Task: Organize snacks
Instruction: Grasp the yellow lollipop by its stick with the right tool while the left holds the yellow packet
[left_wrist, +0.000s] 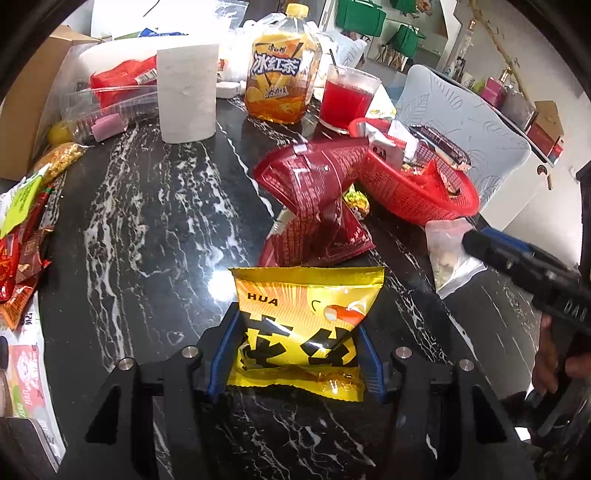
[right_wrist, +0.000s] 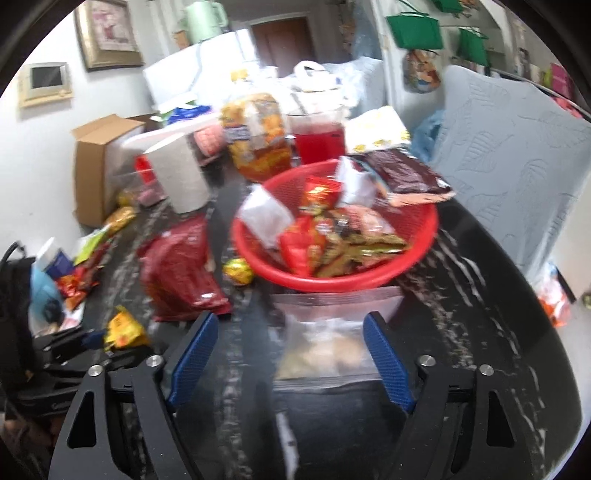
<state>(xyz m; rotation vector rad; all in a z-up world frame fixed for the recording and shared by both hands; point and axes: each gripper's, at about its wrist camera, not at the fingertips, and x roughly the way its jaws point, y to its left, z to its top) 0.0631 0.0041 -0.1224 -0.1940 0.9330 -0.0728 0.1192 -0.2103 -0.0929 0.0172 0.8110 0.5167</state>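
Note:
My left gripper (left_wrist: 295, 350) is shut on a yellow peanut packet (left_wrist: 303, 325), held just above the black marble table (left_wrist: 147, 229). A red basket (left_wrist: 424, 184) with several snack packs sits ahead to the right, with a dark red bag (left_wrist: 314, 195) leaning against it. My right gripper (right_wrist: 291, 354) is open, its blue pads on either side of a clear zip bag (right_wrist: 328, 332) lying on the table just in front of the red basket (right_wrist: 332, 273). The right gripper also shows in the left wrist view (left_wrist: 476, 240), touching the zip bag (left_wrist: 447, 254).
A paper towel roll (left_wrist: 188, 92), an iced tea bottle (left_wrist: 280, 70) and a cup of red drink (left_wrist: 343, 99) stand at the back. Loose snack packs (left_wrist: 22, 251) lie at the left edge. A small gold-wrapped snack (right_wrist: 238, 271) lies beside the basket. A grey-blue chair (left_wrist: 465, 125) stands behind the table.

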